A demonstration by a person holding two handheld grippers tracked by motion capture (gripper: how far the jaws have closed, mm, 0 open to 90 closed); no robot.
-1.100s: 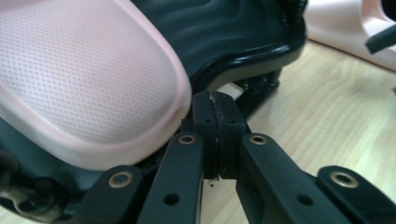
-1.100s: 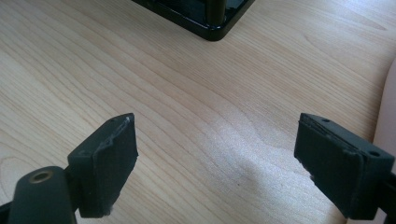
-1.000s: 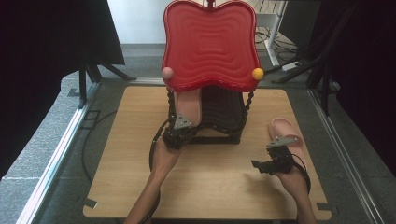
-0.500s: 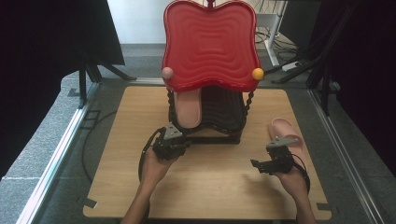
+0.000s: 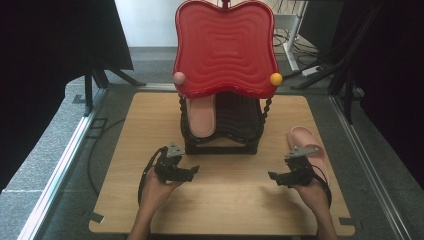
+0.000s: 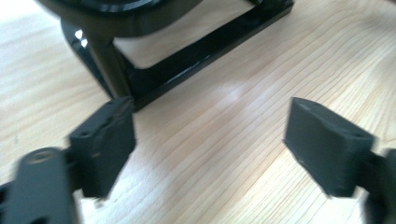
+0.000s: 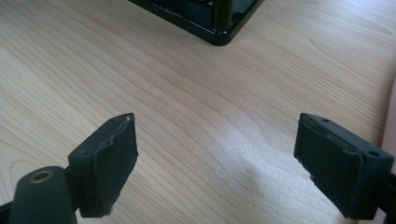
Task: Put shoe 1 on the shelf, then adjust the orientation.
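High view gives me the whole table (image 5: 125,200): a black shoe rack (image 5: 220,145) stands at its middle, with a red wavy panel (image 5: 225,47) propped up over it. One pink slipper (image 5: 201,116) sits in the left part of the rack, under the panel's lower edge. The second pink slipper (image 5: 310,145) lies flat on the wood near the right edge of the table, well apart from the rack.

My left hand-held gripper (image 5: 192,170) sits low in front of the rack's left front corner, near it but not touching. Its jaws have just been opening, and nothing is between them. In the left gripper view the left hand-held gripper (image 6: 210,140) stands wide over bare wood grain, with the rack's black base rail and corner post (image 6: 154,77) just ahead of the left jaw.

My right hand-held gripper (image 5: 272,176) rests to the right of the rack, just beside the loose slipper, which lies behind and to the right of it. In the right gripper view the right hand-held gripper (image 7: 215,149) is also spread wide and empty over the table, the rack's front corner (image 7: 219,25) up ahead and a sliver of the pink slipper (image 7: 391,121) at the right margin. I cannot tell whether that slipper touches the gripper's body.
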